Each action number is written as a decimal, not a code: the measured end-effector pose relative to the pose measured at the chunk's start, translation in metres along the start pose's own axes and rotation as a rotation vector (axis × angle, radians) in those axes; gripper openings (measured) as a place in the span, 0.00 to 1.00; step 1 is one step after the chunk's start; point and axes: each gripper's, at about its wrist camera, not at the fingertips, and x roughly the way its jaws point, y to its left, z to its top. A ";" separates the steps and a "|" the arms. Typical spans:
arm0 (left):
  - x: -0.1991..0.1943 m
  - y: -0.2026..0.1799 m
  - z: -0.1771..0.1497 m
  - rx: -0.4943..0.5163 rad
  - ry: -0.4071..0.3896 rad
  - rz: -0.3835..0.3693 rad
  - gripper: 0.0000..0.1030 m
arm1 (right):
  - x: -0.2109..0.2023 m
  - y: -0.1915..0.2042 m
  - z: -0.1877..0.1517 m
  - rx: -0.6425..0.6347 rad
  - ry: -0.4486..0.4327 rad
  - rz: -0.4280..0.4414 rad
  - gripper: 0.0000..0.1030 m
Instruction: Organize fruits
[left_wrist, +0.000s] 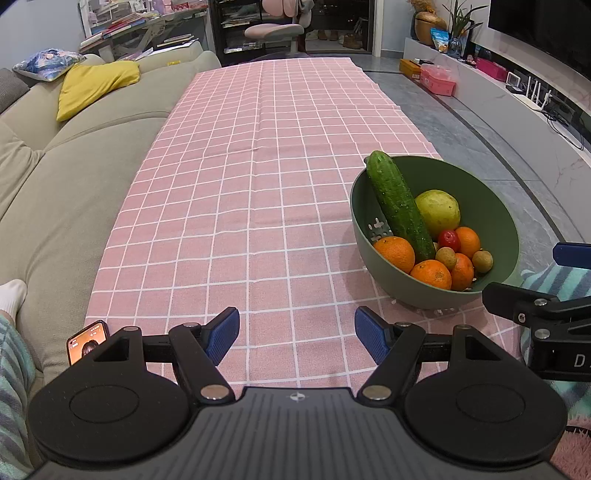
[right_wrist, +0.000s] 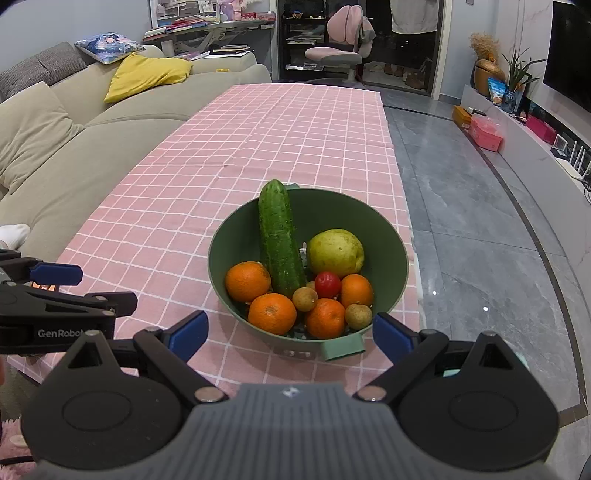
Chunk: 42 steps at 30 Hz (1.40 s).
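While both units hover low over the pink checked tabletop (right_wrist: 258, 147), the green bowl (right_wrist: 391, 266) sits near its right edge, holding a cucumber (right_wrist: 280, 240), pear (right_wrist: 336, 251), four oranges (right_wrist: 272, 313), small fruits. Left hand-held gripper (left_wrist: 297, 334): jaws wide apart, empty. Right hand-held gripper (right_wrist: 291, 334): same, just short of the bowl.

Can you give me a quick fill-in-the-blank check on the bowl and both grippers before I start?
1. The cucumber leans inside the ____ bowl.
2. The bowl holds ____ oranges.
3. The left gripper and right gripper both have their jaws ____.
4. The small red fruit sits just below the ____ pear-like fruit.

Missing words: green; four; open; yellow-green
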 end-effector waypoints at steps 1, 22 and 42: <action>0.000 0.000 0.000 0.000 0.000 0.000 0.81 | 0.000 0.000 0.000 0.000 0.000 0.000 0.90; 0.000 -0.001 0.000 0.004 -0.001 0.001 0.81 | 0.001 0.000 0.000 0.001 0.008 0.008 0.90; -0.001 -0.001 0.000 0.012 -0.004 0.005 0.81 | 0.003 0.000 -0.002 0.003 0.015 0.011 0.90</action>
